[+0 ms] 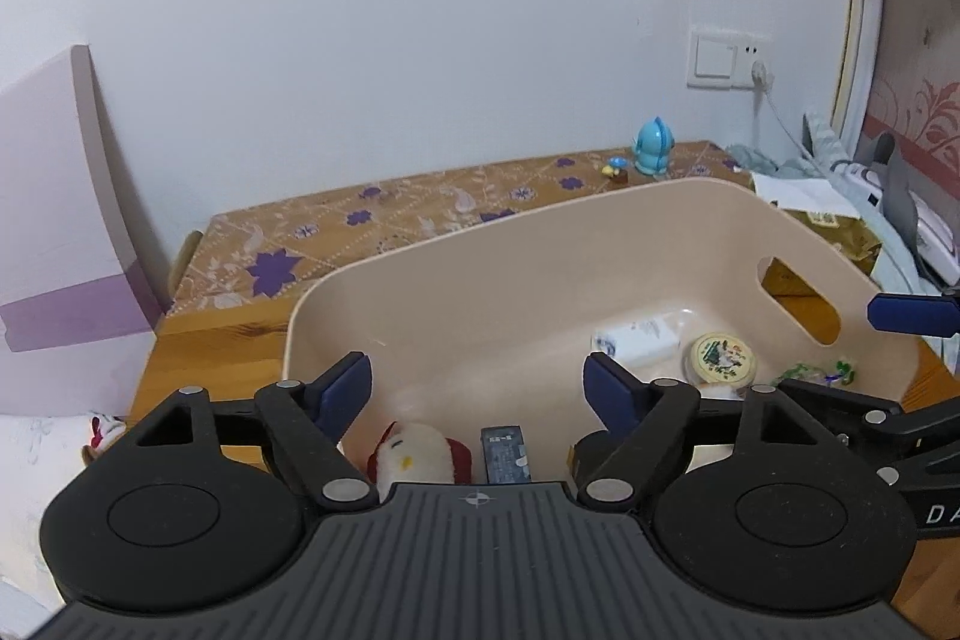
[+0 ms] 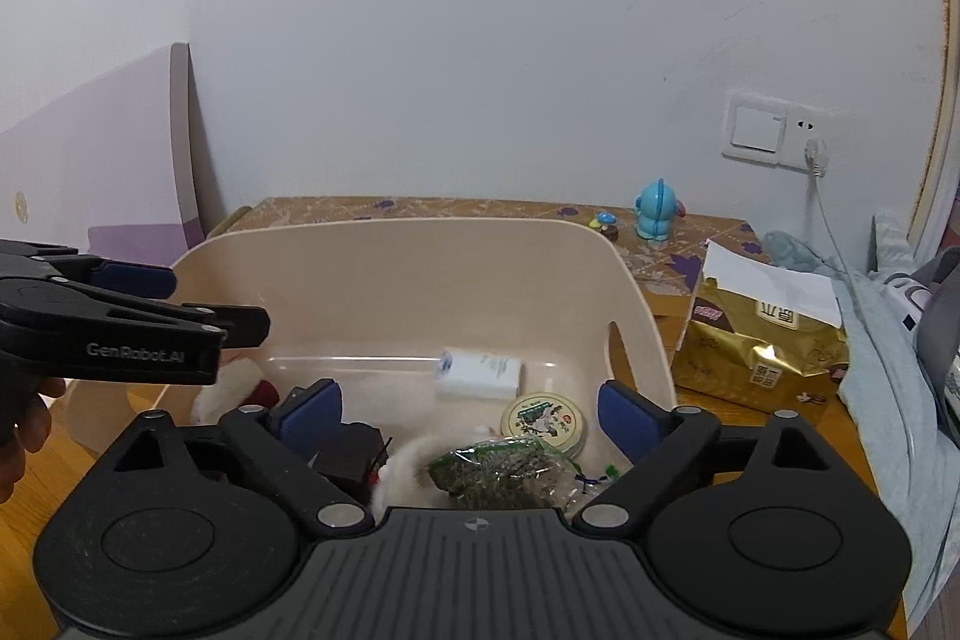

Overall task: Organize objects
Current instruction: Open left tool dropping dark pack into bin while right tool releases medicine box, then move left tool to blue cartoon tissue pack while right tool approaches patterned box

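Note:
A beige plastic tub (image 1: 540,214) stands on the wooden table. Inside it lie a white and red plush toy (image 1: 420,454), a small blue-grey box (image 1: 505,454), a white box (image 1: 636,340), a round tin (image 1: 720,358) and a green packet (image 1: 816,373). My left gripper (image 1: 477,388) hangs open over the tub's near left part, nothing between its pads. My right gripper (image 2: 471,415) is open above the green packet (image 2: 510,472) and the tin (image 2: 543,421), touching neither. The left gripper (image 2: 198,301) also shows at the left of the right wrist view, above the tub's (image 2: 390,226) left wall.
A blue figurine (image 2: 657,211) and a tiny mushroom figure (image 2: 603,220) stand behind the tub on a patterned cloth. A gold tissue pack (image 2: 762,340) sits right of the tub, with clothes and a cable beyond. A purple board (image 1: 54,220) leans at the left.

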`<state>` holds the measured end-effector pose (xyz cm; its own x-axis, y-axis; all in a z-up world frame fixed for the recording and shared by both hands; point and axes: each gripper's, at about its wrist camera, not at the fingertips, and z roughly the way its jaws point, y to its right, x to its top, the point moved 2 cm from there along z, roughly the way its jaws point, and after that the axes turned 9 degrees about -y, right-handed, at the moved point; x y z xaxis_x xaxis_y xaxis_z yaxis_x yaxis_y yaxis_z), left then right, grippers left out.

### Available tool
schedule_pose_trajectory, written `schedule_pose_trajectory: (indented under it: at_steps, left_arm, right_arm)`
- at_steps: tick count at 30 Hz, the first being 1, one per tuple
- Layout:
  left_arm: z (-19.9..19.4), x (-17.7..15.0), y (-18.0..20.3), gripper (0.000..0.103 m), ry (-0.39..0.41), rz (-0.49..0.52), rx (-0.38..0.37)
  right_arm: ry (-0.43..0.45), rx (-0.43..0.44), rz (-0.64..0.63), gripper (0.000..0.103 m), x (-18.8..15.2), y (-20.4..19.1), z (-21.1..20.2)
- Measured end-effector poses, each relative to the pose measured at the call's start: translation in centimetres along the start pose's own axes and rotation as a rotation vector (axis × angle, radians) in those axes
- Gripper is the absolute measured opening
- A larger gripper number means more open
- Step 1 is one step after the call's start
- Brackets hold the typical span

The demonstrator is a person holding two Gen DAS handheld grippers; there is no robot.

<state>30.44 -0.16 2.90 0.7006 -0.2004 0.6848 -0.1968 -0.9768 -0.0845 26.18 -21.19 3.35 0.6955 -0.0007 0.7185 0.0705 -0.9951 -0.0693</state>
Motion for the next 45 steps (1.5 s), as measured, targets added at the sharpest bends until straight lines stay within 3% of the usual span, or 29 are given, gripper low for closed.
schedule_pose_trajectory:
  at_steps: [22,35,45]
  left_arm:
    - [-8.1,-5.1,1.5,0.087,0.087,-0.011,0.022]
    - [-7.9,-9.9,1.7,0.087,0.048,-0.041,0.017]
    - [-5.5,-13.3,2.7,0.087,-0.018,-0.035,-0.009]
  right_arm:
    - [0.046,-0.011,0.016,0.103,-4.4,1.1,-7.0]
    - [-0.028,-0.024,-0.033,0.103,-8.5,0.5,-6.6]
    - [-0.082,-0.016,-0.046,0.103,-11.2,0.5,-5.3]
